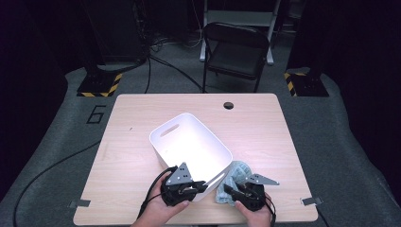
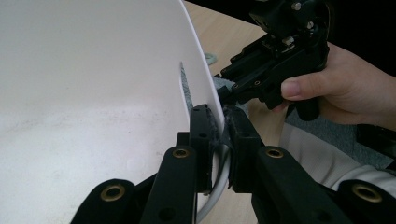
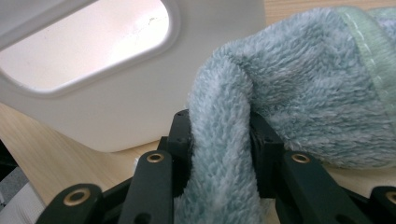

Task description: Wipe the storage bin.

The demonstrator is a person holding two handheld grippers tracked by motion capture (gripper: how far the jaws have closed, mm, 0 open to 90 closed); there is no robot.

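A white plastic bin (image 1: pixel 189 142) with handle slots sits slanted on the wooden table (image 1: pixel 265 127). My left gripper (image 1: pixel 201 185) is at its near corner. In the left gripper view, its jaws (image 2: pixel 219 121) are shut on the bin's thin wall (image 2: pixel 93 93), one inside and one outside. A fluffy light blue towel (image 1: pixel 235 176) lies bunched against the bin's right near side. My right gripper (image 1: pixel 228 190) is shut on a thick fold of the towel (image 3: pixel 303 84), its jaws (image 3: pixel 219 130) pressing from both sides beside the bin's handle slot (image 3: pixel 84 42). The right gripper (image 2: pixel 275 60) also appears just beyond the wall.
A cable hole (image 1: pixel 229 105) is at the table's far edge. A black folding chair (image 1: pixel 236 47) stands behind the table, with yellow-and-black striped stand bases (image 1: pixel 99 85) on the floor. Bare tabletop lies left and right of the bin.
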